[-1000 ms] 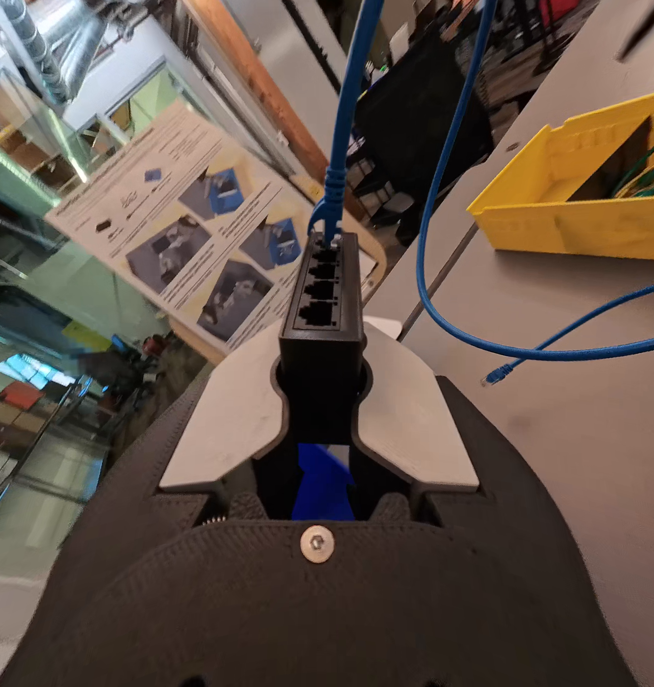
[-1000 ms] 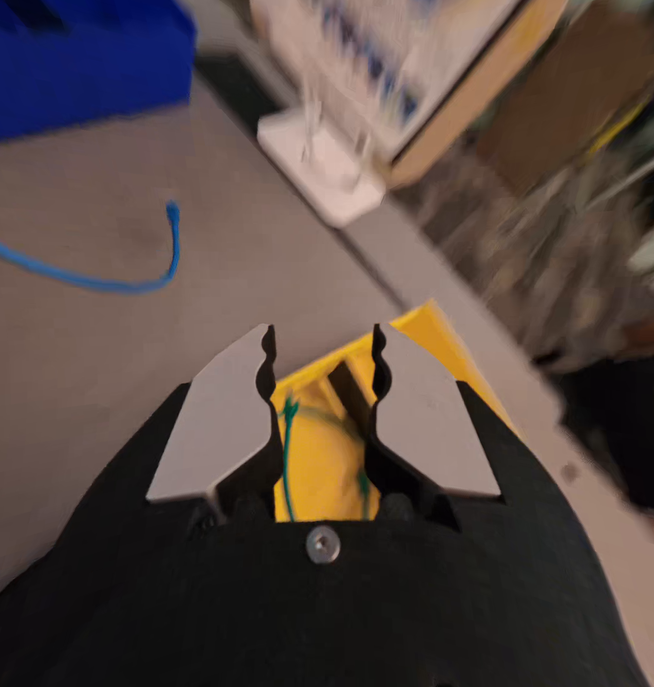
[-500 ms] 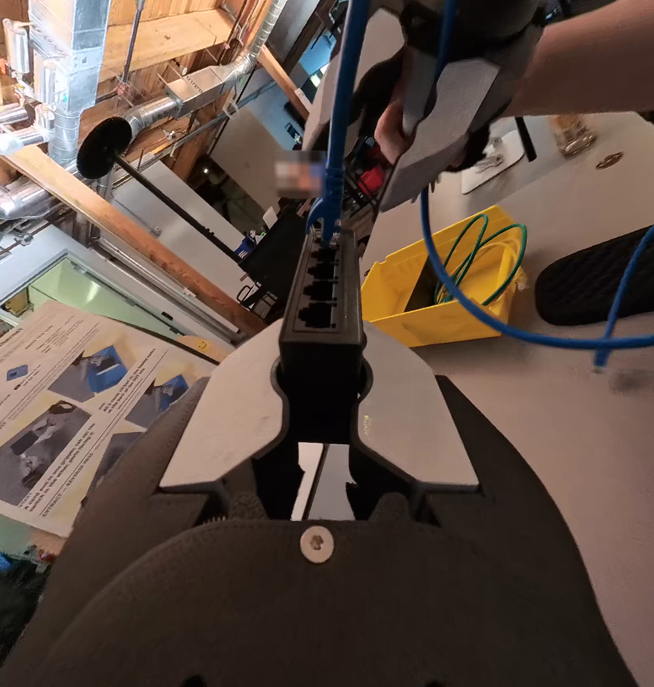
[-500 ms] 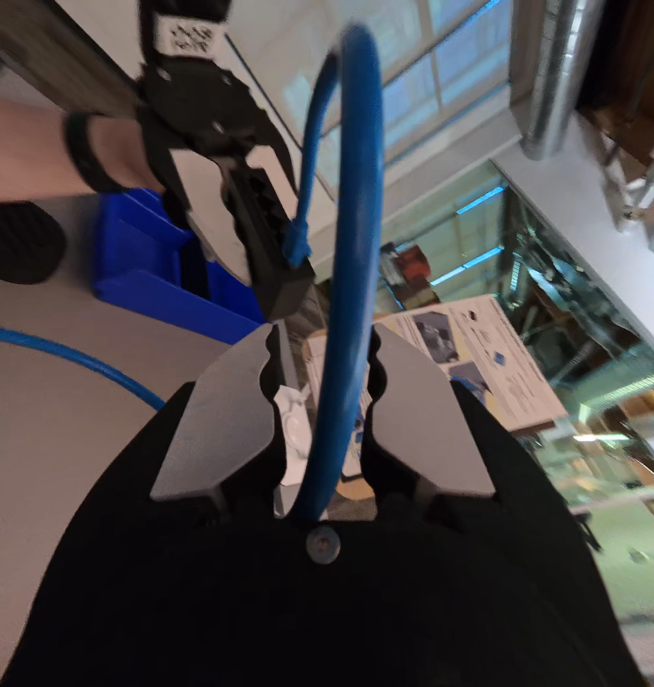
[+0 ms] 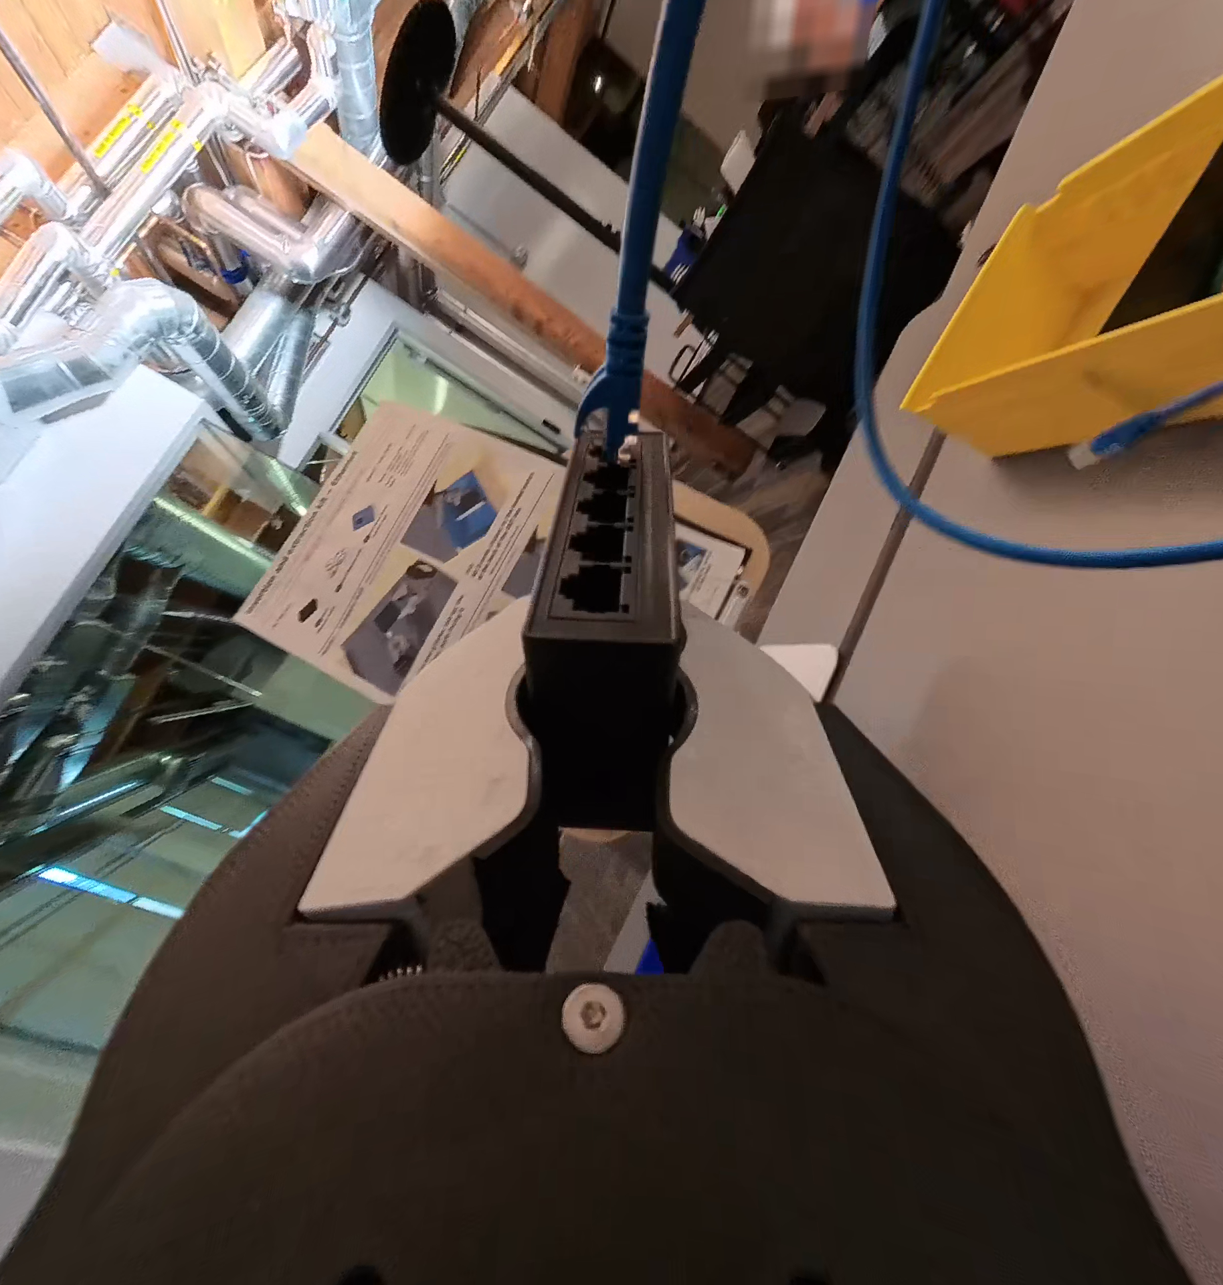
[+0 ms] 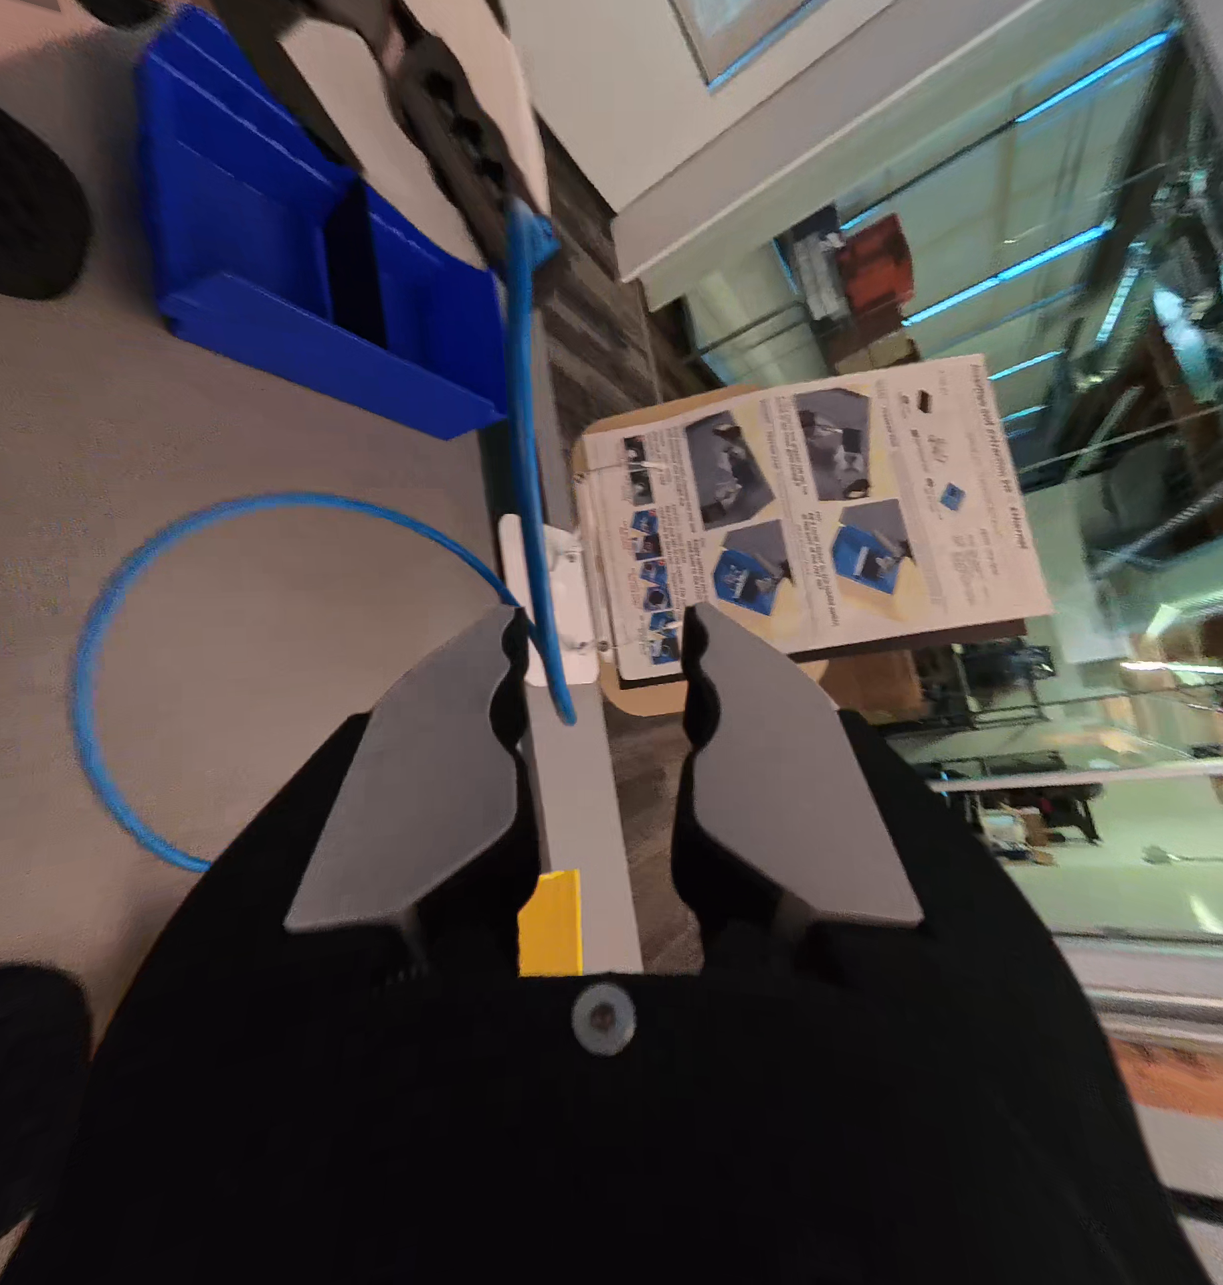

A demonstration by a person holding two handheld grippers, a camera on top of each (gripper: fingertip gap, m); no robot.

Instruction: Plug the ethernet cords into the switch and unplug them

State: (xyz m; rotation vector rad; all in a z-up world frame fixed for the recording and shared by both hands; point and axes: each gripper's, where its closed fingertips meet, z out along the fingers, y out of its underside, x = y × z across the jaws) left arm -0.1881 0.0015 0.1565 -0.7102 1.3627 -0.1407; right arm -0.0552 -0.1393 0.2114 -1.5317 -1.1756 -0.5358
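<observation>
So the left claw (image 5: 605, 702) is clamped on the black switch (image 5: 609, 556), holding it up off the grey worktop (image 5: 1053, 765) with the port row facing the camera. One blue cord (image 5: 647, 181) is plugged into the far end port, the one farthest from the claw, and the cord runs straight up out of frame. The nearer ports look bare. The rest of that cord loops down in a big curve over the worktop, and its loose plug (image 5: 1109, 439) sits right by the front edge of the yellow bin (image 5: 1053, 306). Something green shows inside the bin, too cropped to tell more.

The right claw (image 6: 598, 685) is spread wide and gripping nothing. The cord passes just in front of its left finger (image 6: 442, 758) and runs between the tips, but whether it touches is hard to call because of blur. In that view the switch is up top in the other claw, blurry, with the cord coming off its end. Below it a blue bin (image 6: 303, 278) sits on the worktop, and the cord makes a round loop lying on the surface. A printed sheet (image 6: 803, 514) on a stand is at the worktop's edge, past the claws.
</observation>
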